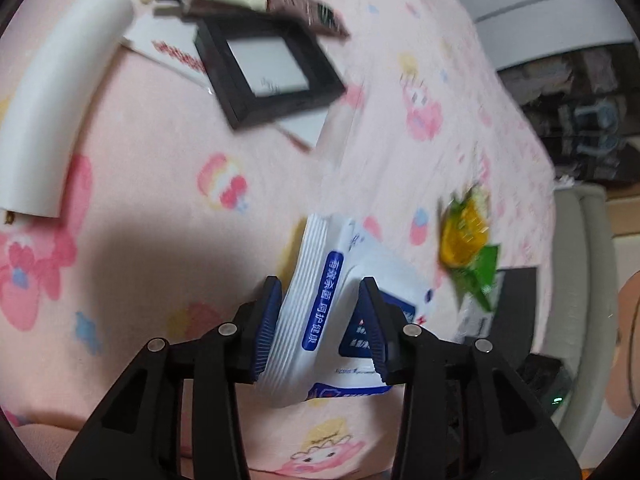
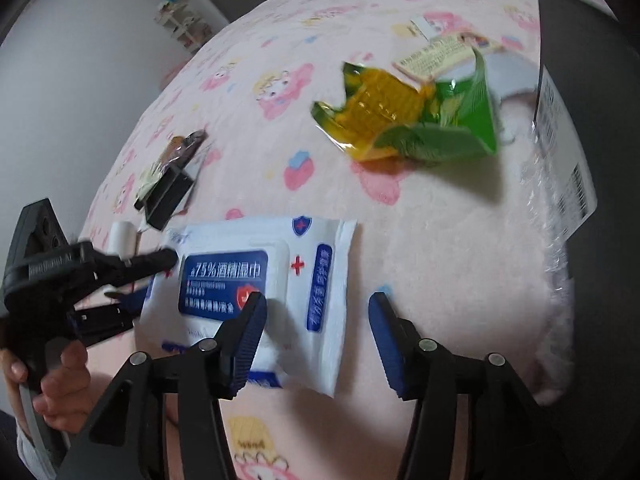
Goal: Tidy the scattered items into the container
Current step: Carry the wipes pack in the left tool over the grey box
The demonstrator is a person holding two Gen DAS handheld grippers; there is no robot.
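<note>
White soft plastic pack of wet wipes with a blue label (image 2: 256,292) lies on the pink cartoon-print blanket (image 2: 432,264), near its front edge. In the left wrist view its crimped end (image 1: 320,312) sits between the left gripper (image 1: 320,316) pads; one blue pad (image 1: 267,324) lies against the ribbed seam, the other looks just clear, so no firm clamp can be told. Right gripper (image 2: 316,344) hovers over the pack's near right corner, jaws parted, nothing pinched. A hand (image 2: 60,380) holds the left tool's black handle at the frame's left. Beyond the pack: a yellow-and-green corn snack bag (image 2: 404,120), well apart. Farther left, a black square frame (image 1: 268,68) among combs and cards; a white curved tube (image 1: 56,104) beside it. Dark container wall (image 2: 592,140) stands at the blanket's right.
</note>
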